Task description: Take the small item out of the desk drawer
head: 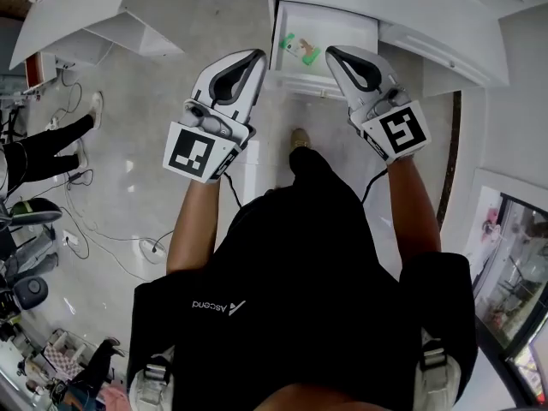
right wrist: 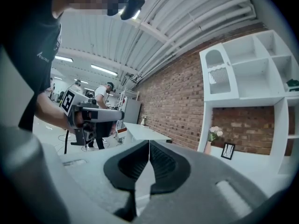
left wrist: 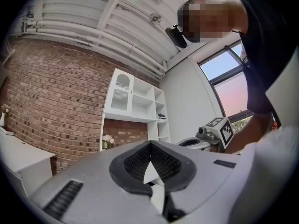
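Small item [head: 301, 50], green and white, lies inside the open drawer [head: 338, 24], toward its left side. Nothing touches it, so the taking out is not yet done. One step looks finished, judging by how things lie. The drawer stands pulled out from under the white bench [head: 411, 11], and its inside is open to view from above. The whole pick is left: bring one pair of tongs down into the drawer, part them, close on the item and lift it clear.

Both pairs are held up in front of the person, near the drawer's front edge, one at each side. Neither appears to reach into it.

Counted from the largest down:
- One bench carries the drawer.
- One drawer is open.
- Two pairs of tongs are in view. The left tongs [head: 259, 54] are pressed together at the tips with nothing between them. The right tongs [head: 330, 51] are likewise together and empty, as each gripper view confirms.
- Two marker cubes show, one on each gripper, the left cube [head: 199, 151] and the right cube [head: 398, 131].
- One small item is the only thing I can make out in the drawer. The right tongs hide part of the drawer's right side.
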`<state>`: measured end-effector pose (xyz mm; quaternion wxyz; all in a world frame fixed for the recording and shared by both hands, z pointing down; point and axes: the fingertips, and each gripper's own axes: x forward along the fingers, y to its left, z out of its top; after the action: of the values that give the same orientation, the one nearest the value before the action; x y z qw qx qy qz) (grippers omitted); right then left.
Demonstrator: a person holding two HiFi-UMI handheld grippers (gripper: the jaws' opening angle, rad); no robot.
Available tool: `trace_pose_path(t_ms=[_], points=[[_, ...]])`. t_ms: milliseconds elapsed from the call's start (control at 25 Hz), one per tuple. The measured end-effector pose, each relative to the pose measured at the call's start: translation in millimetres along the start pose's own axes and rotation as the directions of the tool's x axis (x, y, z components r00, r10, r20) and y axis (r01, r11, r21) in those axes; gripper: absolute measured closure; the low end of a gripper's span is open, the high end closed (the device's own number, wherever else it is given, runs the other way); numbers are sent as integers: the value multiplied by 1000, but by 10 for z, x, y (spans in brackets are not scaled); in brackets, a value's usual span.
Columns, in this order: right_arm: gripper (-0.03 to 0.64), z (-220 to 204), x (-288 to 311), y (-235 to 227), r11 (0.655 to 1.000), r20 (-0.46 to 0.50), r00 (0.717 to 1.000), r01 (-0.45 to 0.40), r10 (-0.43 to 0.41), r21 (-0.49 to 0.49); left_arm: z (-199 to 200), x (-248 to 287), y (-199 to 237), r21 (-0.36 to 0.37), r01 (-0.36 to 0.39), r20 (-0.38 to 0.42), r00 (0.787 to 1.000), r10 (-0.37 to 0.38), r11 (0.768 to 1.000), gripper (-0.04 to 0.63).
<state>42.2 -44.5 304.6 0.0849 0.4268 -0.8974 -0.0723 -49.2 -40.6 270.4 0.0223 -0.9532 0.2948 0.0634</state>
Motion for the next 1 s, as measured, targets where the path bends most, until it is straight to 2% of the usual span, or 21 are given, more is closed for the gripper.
trace_pose_path(t_ms=[240,520,760,840,1000], points=[[603,-442,412,-450,999,-73,996,-49,49,5,-278,490,399,13,-26,-42,999,27,1000,597],[565,-1025,840,-744,990,-188,972,-133,138,40,-500,958,726,10,-60,-55,997,61,998,597],[519,-1648,1134,-801,974,-319,920,-220,228,62,-675,1180,953,12,-86,-72,994,87,996,597],[504,-1811,1202,-781,969,-366,897,-236,248,77,-706,1183,1011,1,-89,-92,992,89,996,598],[465,-2096,1279,-712,961,-456,846,-256,277,108,-618,1194,1084,-19,-88,-79,993,86,996,597]])
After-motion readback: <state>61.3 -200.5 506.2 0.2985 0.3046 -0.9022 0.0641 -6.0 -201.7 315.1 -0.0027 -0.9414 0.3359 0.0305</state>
